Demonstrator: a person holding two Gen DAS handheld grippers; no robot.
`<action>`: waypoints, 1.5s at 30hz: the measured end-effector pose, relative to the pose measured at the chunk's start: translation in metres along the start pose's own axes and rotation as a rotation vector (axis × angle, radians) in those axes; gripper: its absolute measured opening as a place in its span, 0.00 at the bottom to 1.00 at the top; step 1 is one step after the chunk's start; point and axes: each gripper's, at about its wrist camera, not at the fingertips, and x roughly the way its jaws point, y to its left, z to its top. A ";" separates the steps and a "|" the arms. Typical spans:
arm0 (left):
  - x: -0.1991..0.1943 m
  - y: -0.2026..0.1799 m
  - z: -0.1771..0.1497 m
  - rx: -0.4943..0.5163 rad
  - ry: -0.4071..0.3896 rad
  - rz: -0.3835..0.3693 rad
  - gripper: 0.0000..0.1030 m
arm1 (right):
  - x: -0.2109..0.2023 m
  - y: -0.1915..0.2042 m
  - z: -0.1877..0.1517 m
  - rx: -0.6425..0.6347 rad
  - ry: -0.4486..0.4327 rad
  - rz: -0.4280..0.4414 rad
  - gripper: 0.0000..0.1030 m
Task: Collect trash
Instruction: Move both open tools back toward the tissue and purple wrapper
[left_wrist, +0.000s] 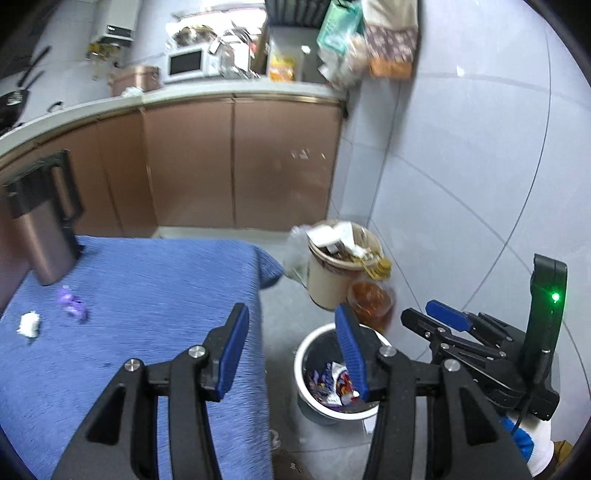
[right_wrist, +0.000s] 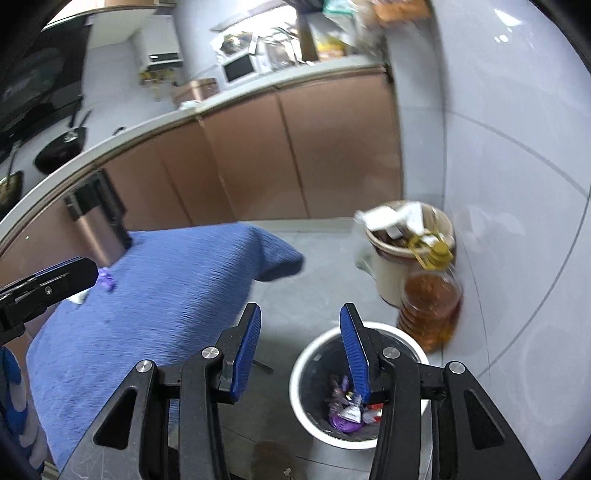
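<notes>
Your left gripper (left_wrist: 291, 350) stands half open and empty, low in the frame; your right gripper (right_wrist: 301, 350) likewise holds nothing. Below them, the round white waste bin (right_wrist: 314, 354) on the grey floor holds crumpled wrappers (right_wrist: 347, 410). At left, a purple wrapper (left_wrist: 72, 302) and a white paper wad (left_wrist: 28, 324) lie on the blue cloth-covered table (left_wrist: 147, 295).
</notes>
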 end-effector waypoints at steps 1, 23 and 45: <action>-0.008 0.005 0.000 -0.014 -0.020 0.010 0.45 | -0.004 0.007 0.002 -0.011 -0.009 0.009 0.44; -0.179 0.081 -0.041 -0.073 -0.274 0.370 0.67 | -0.108 0.155 0.013 -0.247 -0.163 0.190 0.49; -0.228 0.124 -0.072 -0.149 -0.323 0.515 0.73 | -0.130 0.207 0.009 -0.319 -0.191 0.244 0.61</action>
